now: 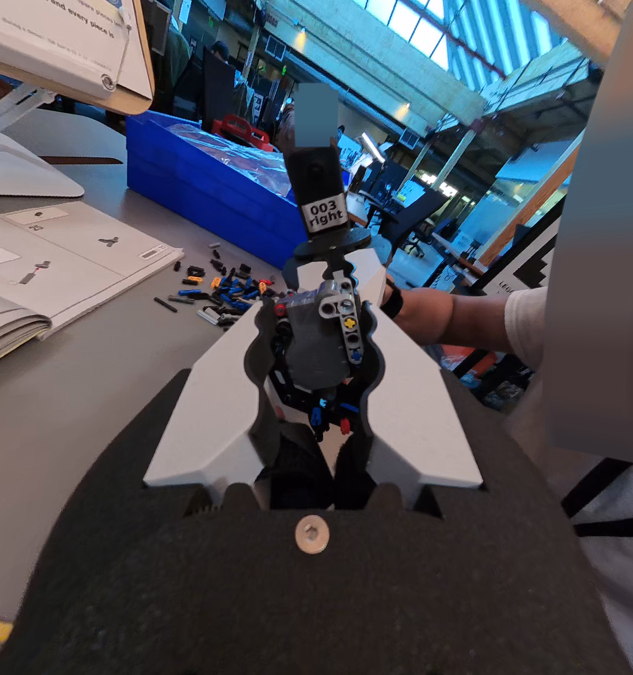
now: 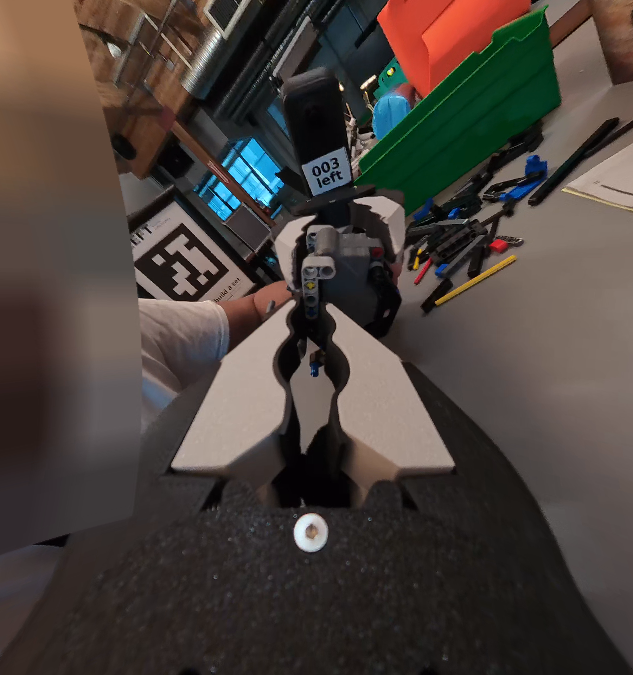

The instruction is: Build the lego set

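My left gripper is shut on a lego assembly: a dark grey block with black frame parts and a light grey beam that carries a yellow axle end. It holds the assembly above the grey table. My right gripper faces it from the other side, and its fingertips are closed on the end of the light grey beam. The right gripper shows in the left wrist view, and the left gripper shows in the right wrist view. The assembly's underside is hidden.
Loose small pins and axles lie beside an open instruction booklet and a blue bin. A pile of beams, a yellow rod, a green bin and an orange box are on the other side. Left and right tips are no more than a few centimetres apart.
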Action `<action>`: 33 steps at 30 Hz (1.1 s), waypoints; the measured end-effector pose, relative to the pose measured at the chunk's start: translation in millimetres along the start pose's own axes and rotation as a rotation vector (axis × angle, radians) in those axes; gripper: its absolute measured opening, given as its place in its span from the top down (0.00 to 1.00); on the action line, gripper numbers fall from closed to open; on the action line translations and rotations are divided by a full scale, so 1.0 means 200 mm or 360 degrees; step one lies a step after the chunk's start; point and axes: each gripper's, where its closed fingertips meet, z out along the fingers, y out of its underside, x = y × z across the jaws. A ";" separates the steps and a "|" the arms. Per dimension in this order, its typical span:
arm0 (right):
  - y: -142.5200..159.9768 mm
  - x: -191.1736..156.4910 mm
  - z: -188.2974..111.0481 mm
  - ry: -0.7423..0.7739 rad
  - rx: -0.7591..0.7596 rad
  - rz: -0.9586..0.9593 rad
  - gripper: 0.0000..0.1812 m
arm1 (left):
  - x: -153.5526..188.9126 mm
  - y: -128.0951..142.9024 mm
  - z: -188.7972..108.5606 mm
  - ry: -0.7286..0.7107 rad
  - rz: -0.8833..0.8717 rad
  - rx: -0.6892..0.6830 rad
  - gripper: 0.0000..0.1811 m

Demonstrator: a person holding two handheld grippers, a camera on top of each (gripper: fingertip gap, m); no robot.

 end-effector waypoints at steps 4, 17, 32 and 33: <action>-0.03 0.01 -0.01 -0.0001 0.0034 0.0075 0.97 | -0.02 -0.01 0.00 -0.0005 -0.0024 0.0057 0.75; -0.07 0.03 -0.05 0.0140 0.0009 -0.0261 0.94 | -0.02 -0.01 0.01 -0.0013 0.0008 0.0082 0.75; -0.02 0.02 -0.06 0.0103 -0.0115 -0.0250 0.96 | 0.00 0.05 0.04 -0.0057 0.0151 -0.0019 0.76; -0.03 0.02 -0.07 0.0110 -0.0112 -0.0241 0.97 | -0.01 0.05 0.04 -0.0113 0.0254 -0.0032 0.76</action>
